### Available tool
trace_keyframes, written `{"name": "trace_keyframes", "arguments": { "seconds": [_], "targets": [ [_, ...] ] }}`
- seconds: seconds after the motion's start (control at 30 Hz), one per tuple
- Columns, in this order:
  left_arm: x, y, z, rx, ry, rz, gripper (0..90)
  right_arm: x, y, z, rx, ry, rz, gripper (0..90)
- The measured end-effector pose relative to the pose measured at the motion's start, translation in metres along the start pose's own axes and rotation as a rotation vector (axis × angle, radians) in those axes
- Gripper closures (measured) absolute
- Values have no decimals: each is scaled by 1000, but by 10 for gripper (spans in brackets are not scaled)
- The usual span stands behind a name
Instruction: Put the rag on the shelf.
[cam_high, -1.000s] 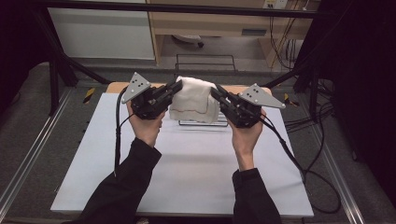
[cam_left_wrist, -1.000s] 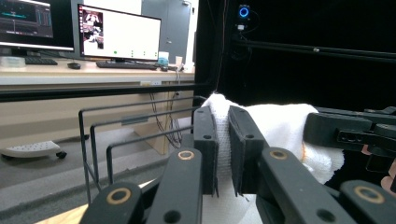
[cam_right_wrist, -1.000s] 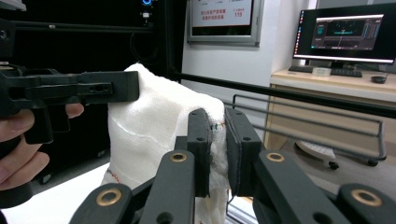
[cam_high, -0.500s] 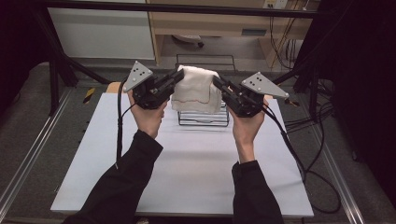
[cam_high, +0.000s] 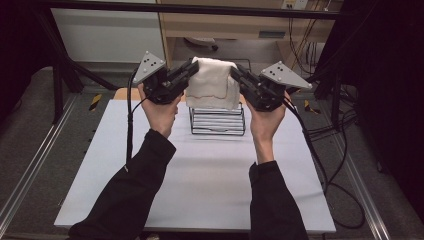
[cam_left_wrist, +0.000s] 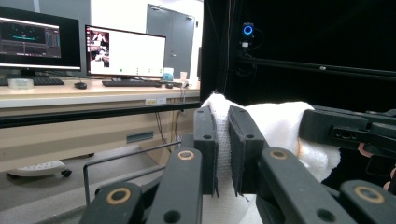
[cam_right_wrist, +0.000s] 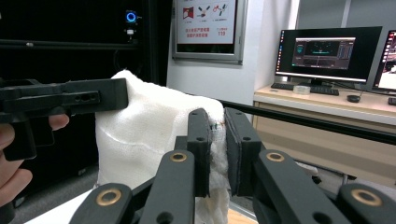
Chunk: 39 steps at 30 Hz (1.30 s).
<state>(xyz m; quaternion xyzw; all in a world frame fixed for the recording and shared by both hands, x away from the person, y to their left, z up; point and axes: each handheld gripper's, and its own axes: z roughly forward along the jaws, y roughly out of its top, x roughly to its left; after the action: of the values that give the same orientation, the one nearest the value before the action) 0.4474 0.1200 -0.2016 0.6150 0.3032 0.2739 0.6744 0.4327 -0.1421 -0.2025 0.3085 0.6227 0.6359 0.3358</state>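
White towel (cam_high: 212, 82) hangs above wire rack (cam_high: 217, 120), left gripper (cam_high: 189, 70) and right gripper (cam_high: 235, 74) each clamped on an upper corner, forearms raised. White tabletop (cam_high: 200, 185); monitors (cam_left_wrist: 125, 51) behind.

Floor: grey carpet (cam_high: 30, 150) around the white worktop (cam_high: 210, 180).
Furniture: beige desk (cam_left_wrist: 70, 93) carrying lit monitors (cam_left_wrist: 125, 51).
Wall: poster (cam_right_wrist: 208, 21), grey door (cam_left_wrist: 173, 37).

Both forearms, in dark sleeves, reach forward side by side. The left claw (cam_high: 187, 70) and right claw (cam_high: 236, 74) are raised level, tips angled toward each other. Each has its jaws clamped nearly together.
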Motion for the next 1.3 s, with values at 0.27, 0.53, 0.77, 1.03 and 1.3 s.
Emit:
{"name": "trace_keyframes", "arguments": {
  "seconds": [0.27, 0.53, 0.77, 1.03, 1.3],
  "targets": [
    [3, 13, 11, -15, 11, 3, 823, -6, 12, 8, -13, -12, 3, 815],
    [8, 22, 21, -19, 20, 0, 822, -15, 21, 18, -19, -23, 10, 815],
    [13, 28, 28, -29, 22, -8, 822, -19, 30, 25, -24, -25, -4, 815],
    [20, 35, 36, -26, 39, 11, 822, -25, 36, 38, -19, -35, -3, 815],
    [31, 40, 48, -31, 37, 18, 822, -33, 40, 51, -26, -38, 9, 815]
  ]
}}
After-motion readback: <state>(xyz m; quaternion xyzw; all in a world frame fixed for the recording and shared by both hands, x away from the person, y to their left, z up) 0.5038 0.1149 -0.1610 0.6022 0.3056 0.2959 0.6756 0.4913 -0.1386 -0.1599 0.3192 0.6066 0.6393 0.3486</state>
